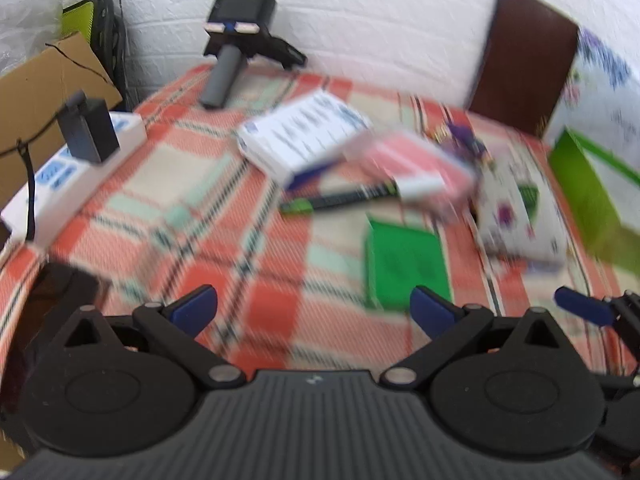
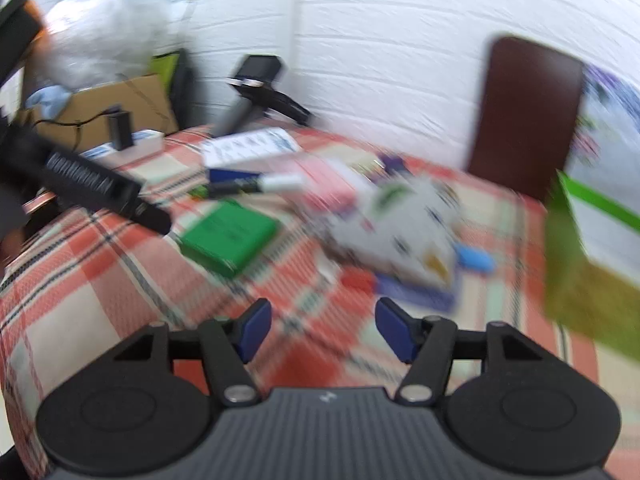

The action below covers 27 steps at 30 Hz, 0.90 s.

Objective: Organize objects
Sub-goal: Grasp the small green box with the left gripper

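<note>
Both views are motion-blurred. On a red plaid tablecloth (image 1: 160, 200) lie a white and blue box (image 1: 300, 136), a pink box (image 1: 416, 168), a dark marker (image 1: 340, 200), a green box (image 1: 404, 268) and a white patterned box (image 1: 520, 212). My left gripper (image 1: 314, 308) is open and empty above the cloth, short of the green box. My right gripper (image 2: 324, 332) is open and empty, with the green box (image 2: 230, 238) ahead left and the patterned box (image 2: 404, 228) ahead right. The right gripper's blue fingertip (image 1: 584, 308) shows at the left view's right edge.
A white power strip (image 1: 72, 172) with a black plug sits at the table's left edge. A black handheld device (image 1: 240, 28) stands at the back by the white brick wall. A brown chair back (image 1: 524, 64) and a green-trimmed bag (image 1: 592, 200) are on the right. A cardboard box (image 2: 120, 108) is at the left.
</note>
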### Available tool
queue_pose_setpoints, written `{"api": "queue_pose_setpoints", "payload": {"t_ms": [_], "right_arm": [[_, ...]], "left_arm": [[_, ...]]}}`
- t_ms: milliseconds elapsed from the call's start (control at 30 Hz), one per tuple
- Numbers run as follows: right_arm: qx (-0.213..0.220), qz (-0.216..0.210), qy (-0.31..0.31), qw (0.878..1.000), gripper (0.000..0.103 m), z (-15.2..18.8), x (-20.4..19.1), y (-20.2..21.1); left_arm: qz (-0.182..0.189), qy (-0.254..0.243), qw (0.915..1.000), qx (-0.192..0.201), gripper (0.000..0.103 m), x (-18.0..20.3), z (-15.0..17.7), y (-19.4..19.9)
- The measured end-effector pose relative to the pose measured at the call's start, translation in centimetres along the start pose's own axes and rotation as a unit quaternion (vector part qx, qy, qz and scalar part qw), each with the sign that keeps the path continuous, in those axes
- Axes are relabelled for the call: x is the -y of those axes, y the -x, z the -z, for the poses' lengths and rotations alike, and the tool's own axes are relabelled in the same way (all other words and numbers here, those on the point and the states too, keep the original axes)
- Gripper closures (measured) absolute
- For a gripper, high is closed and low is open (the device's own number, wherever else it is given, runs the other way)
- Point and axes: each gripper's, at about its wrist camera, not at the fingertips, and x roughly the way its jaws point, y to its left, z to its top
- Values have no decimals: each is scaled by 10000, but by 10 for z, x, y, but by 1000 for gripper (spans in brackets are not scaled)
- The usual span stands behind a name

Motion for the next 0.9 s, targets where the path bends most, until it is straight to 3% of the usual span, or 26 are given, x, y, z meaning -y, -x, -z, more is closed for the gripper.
{"api": "queue_pose_setpoints", "payload": {"t_ms": [100, 233, 433, 467, 500, 567, 633, 767, 900], "right_arm": [[164, -172, 406, 9989, 45, -22, -14, -16], [-177, -743, 224, 9968, 48, -45, -19, -40], [-575, -1152, -165, 9915, 28, -32, -27, -57], [-632, -1137, -139, 9914, 29, -30, -29, -62], [-677, -1102, -107, 9915, 28, -29, -31, -68], [-495, -1072, 6, 9930, 35, -28, -35, -72], [-428, -1067, -15, 9934, 44, -30, -38, -73], [-223, -1058, 39, 9941, 47, -29, -40, -56], [422, -793, 0, 9960, 47, -27, -29, -17]], "left_arm": [[53, -4, 9998, 179, 15, -12, -14, -8], [516, 339, 9980, -156, 20, -22, -17, -20], [1249, 261, 9913, -317, 21, -9, -15, -30], [1312, 215, 9903, -391, 24, -5, -16, -35], [1363, 163, 9893, -502, 34, -1, -16, -41], [1472, 62, 9866, -701, 48, 6, -12, -54], [1592, 58, 9853, -615, 56, 9, -8, -51], [1448, 5, 9882, -491, 56, 18, -6, -27], [1608, -250, 9866, -117, 56, 42, -17, 5]]}}
